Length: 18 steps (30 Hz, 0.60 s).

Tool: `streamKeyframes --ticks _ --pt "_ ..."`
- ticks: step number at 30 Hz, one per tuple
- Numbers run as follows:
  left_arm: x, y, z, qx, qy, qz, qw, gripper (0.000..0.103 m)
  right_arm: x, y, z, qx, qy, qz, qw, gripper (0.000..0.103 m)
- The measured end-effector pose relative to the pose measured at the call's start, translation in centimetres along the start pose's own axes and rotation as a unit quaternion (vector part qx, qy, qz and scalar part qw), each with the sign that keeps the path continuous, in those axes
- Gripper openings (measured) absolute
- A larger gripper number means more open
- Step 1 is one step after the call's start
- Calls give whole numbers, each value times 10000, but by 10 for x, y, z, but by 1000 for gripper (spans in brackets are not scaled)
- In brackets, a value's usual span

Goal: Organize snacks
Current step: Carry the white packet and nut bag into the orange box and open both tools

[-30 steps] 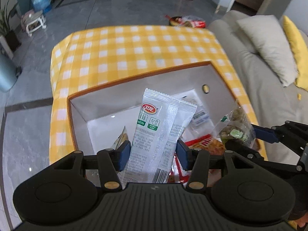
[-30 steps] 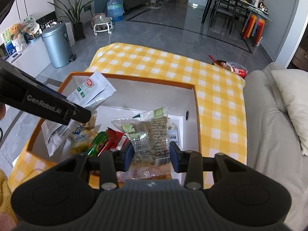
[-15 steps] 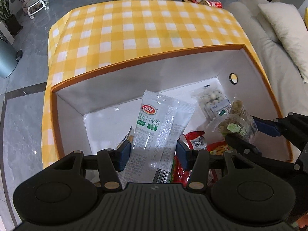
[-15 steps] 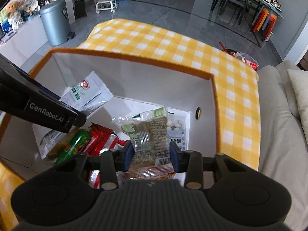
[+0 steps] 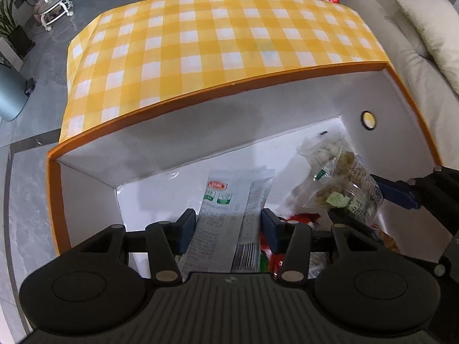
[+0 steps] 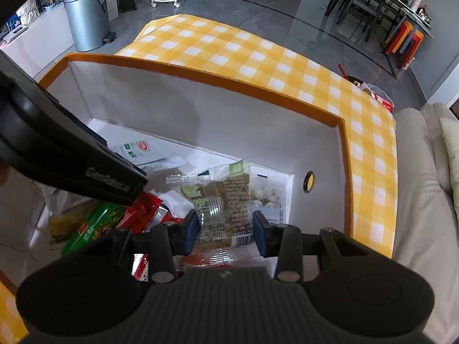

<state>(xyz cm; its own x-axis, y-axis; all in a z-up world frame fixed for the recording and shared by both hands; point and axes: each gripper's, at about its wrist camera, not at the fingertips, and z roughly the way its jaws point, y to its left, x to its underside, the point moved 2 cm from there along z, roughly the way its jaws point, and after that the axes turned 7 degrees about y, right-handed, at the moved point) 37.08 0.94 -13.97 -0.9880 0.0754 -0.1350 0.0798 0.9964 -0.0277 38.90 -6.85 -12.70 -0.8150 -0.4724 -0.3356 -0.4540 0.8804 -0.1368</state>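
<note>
My left gripper [image 5: 228, 228] is shut on white snack packets with a red logo [image 5: 223, 218], held low inside the orange-rimmed white box [image 5: 200, 140]. My right gripper [image 6: 226, 226] is shut on a clear bag of brown and green snacks [image 6: 222, 203], also inside the box [image 6: 200, 109]. In the left wrist view that bag [image 5: 341, 186] hangs at the right with the right gripper's blue fingertips [image 5: 398, 193] behind it. The white packets also show in the right wrist view [image 6: 140, 150], under the left gripper's black arm [image 6: 71, 157].
The box floor holds red packets [image 6: 149, 209], a green packet [image 6: 94, 229] and a bag of white balls [image 6: 265, 196]. The box stands on a yellow checked tablecloth [image 5: 218, 48]. A beige sofa [image 6: 421, 200] is at the right, a grey bin [image 6: 86, 20] at the far left.
Both grippers have moved down and deeper into the box, each still holding its packet. The box walls now fill more of both views.
</note>
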Motion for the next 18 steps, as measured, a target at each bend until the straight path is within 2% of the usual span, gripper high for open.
streamKeyframes --ticks 7,13,15,18 --pt "-1 0 6 -63 20 25 10000 58 1 4 14 -120 221 -11 9997 37" --pt "0 -1 7 -113 -45 92 9999 64 -1 6 10 -210 208 7 9996 39" --pt "1 -1 5 -81 -63 107 9999 75 -2 6 9 -241 226 29 9995 42" --pt "4 0 0 32 -109 114 9999 82 -1 7 5 -271 226 34 9994 52"
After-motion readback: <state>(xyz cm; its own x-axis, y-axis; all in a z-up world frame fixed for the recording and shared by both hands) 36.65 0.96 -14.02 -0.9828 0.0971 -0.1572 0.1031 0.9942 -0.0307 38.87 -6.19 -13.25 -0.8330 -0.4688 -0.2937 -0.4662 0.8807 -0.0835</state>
